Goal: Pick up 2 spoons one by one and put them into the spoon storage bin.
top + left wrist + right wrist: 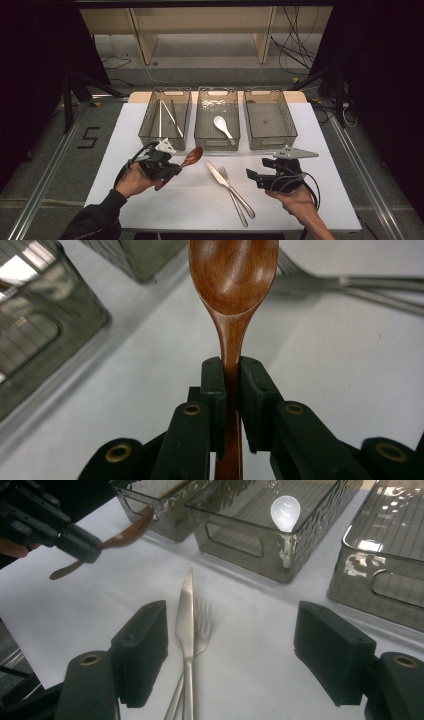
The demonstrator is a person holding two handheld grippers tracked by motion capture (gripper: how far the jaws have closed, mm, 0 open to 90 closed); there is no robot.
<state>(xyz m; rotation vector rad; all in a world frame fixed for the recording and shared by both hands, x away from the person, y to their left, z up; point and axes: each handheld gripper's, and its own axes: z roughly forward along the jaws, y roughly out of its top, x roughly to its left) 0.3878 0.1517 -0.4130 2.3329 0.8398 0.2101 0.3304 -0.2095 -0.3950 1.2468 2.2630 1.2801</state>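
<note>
Left gripper (176, 169), near left of the table (150, 200): jaws clamped on the handle of a wooden spoon (192, 157), held clear of the surface, bowl pointing far and right toward the row of baskets. Step in hand, as judged: sorting cutlery, with the wooden spoon lifted and on its way to a basket. The next move calls for carrying it over a basket rim, most likely the middle basket (217, 142), which already holds a white spoon (220, 125), then parting the jaws so it drops inside.

Centre near: one knife (222, 181) and one fork (231, 192) lie crossed on the table, touching.

Right gripper (251, 176), near right: jaws wide apart, holding nothing, aimed at the knife and fork.

Count: three baskets along the far edge. Left basket (165, 134) holds thin sticks, apparently chopsticks (167, 117), number unclear. Right basket (270, 140) holds nothing. Spoons: two. Knives: one. Forks: one
</note>
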